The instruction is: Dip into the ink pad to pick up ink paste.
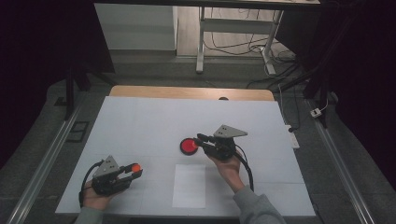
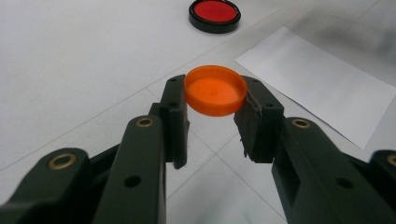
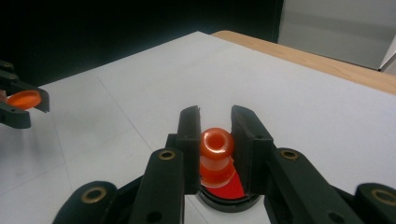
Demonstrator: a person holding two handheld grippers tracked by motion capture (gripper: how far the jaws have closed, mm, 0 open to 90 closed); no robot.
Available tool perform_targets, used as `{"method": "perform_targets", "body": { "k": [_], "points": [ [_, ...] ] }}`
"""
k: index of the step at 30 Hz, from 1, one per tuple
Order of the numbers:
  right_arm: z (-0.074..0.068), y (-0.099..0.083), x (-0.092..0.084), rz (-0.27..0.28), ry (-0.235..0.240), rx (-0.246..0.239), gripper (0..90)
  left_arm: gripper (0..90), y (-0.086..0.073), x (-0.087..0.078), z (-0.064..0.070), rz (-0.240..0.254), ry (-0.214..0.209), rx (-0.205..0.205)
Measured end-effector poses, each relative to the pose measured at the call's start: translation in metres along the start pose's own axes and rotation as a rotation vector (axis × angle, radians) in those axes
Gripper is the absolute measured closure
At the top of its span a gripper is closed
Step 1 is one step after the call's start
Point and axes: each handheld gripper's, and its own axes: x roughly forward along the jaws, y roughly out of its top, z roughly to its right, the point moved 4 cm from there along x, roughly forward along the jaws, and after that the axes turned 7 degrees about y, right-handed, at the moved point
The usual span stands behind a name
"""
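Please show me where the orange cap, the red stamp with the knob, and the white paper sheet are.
orange cap [image 2: 215,91]: left gripper view, its hollow inside face.
red stamp [image 3: 216,143]: right gripper view, its round knob.
white paper sheet [image 1: 189,185]: high view, its middle.

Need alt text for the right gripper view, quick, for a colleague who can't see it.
The right gripper has its two black jaws shut on an orange-red stamp handle standing over a round black ink pad on the white table. Far left, the left gripper holds an orange cap.
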Motion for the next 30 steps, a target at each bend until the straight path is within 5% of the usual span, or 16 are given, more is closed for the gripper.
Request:
{"method": "perform_targets", "body": {
  "k": [30],
  "points": [
    [0.007, 0.004, 0.039, -0.091, -0.023, -0.007, 73.3, 65.2, 0.0, 0.002, -0.002, -0.007, -0.002, -0.001]
  ]
}}
